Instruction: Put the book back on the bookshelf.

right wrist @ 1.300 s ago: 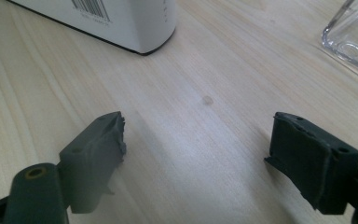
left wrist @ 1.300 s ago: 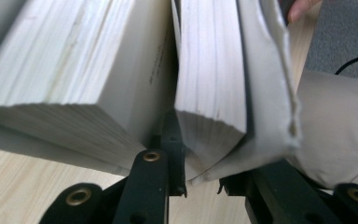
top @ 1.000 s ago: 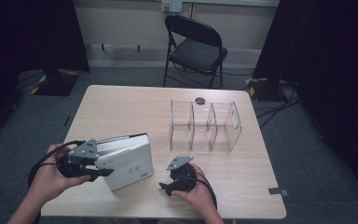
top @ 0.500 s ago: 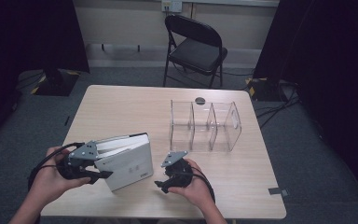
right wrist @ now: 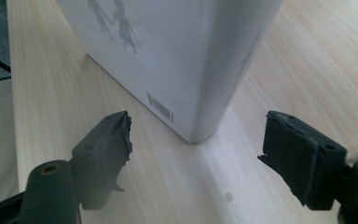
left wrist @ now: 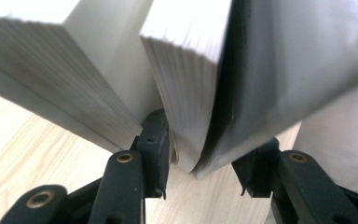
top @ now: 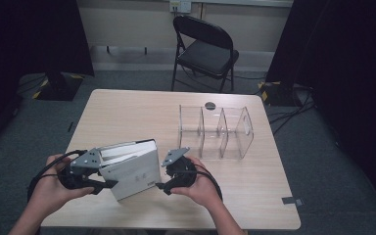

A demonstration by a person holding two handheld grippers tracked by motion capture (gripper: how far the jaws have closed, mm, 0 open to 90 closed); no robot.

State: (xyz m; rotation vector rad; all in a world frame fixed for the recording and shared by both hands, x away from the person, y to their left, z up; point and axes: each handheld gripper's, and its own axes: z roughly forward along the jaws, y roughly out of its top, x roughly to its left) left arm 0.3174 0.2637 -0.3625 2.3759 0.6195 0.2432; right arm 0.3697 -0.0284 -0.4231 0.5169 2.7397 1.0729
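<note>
A white book [top: 132, 169] stands on its edge near the front of a light wooden table [top: 127, 112], tilted, between two hand-held grippers. The left gripper [top: 95, 177] is at the book's page side; its jaws have just been opening, and the front cover with a sheaf of pages sits loosely between them. The right gripper [top: 162, 182] hovers just beside the book's spine corner, jaws apart and holding nothing. A clear plastic divider rack [top: 220, 132] stands farther back
</note>
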